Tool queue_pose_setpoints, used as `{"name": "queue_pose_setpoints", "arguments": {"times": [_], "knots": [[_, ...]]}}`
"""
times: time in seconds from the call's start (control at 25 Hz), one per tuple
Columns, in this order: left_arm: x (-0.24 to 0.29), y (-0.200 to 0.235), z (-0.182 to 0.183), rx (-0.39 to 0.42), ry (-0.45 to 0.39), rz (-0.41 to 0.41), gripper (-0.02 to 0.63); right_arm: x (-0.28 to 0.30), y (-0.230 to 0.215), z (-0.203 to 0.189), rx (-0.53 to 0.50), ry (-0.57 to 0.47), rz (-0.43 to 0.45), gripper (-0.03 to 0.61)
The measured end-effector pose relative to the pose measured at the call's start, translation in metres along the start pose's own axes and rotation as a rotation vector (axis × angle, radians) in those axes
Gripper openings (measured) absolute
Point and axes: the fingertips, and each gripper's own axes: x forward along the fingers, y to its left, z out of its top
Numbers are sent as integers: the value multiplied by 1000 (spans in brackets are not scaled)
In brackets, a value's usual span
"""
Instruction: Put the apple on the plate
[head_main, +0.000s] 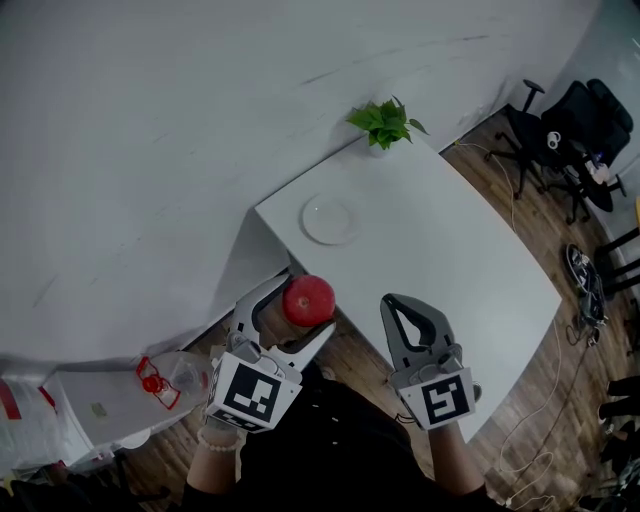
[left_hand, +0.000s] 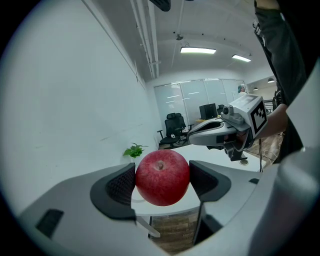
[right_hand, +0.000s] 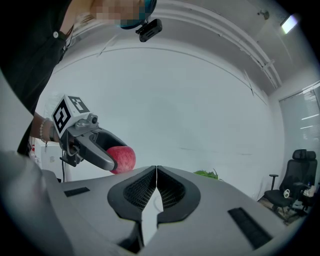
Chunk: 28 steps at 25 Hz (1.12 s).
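A red apple (head_main: 308, 300) hangs in the air just off the white table's near left corner, with my left gripper (head_main: 300, 312) shut on it. In the left gripper view the apple (left_hand: 162, 177) fills the gap between the two dark pads. A small white plate (head_main: 328, 220) lies empty on the table (head_main: 450, 260), beyond the apple. My right gripper (head_main: 408, 318) is shut with nothing in it, held over the table's near edge to the right of the apple. From the right gripper view the apple (right_hand: 121, 159) and the left gripper (right_hand: 97, 150) appear at the left.
A potted green plant (head_main: 385, 122) stands at the table's far corner against the wall. Black office chairs (head_main: 575, 135) and cables lie on the wood floor to the right. A plastic bottle (head_main: 175, 378) sits on a low white surface at lower left.
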Motion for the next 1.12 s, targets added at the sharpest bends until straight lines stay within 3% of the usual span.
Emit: {"name": "queue_pose_setpoints", "arguments": {"times": [0.44, 1.12], "knots": [[38, 49, 1, -11, -14, -38, 351, 33, -28, -9, 2, 38, -63, 41], [115, 102, -32, 54, 13, -155, 350, 101, -74, -35, 69, 136, -166, 41]]}}
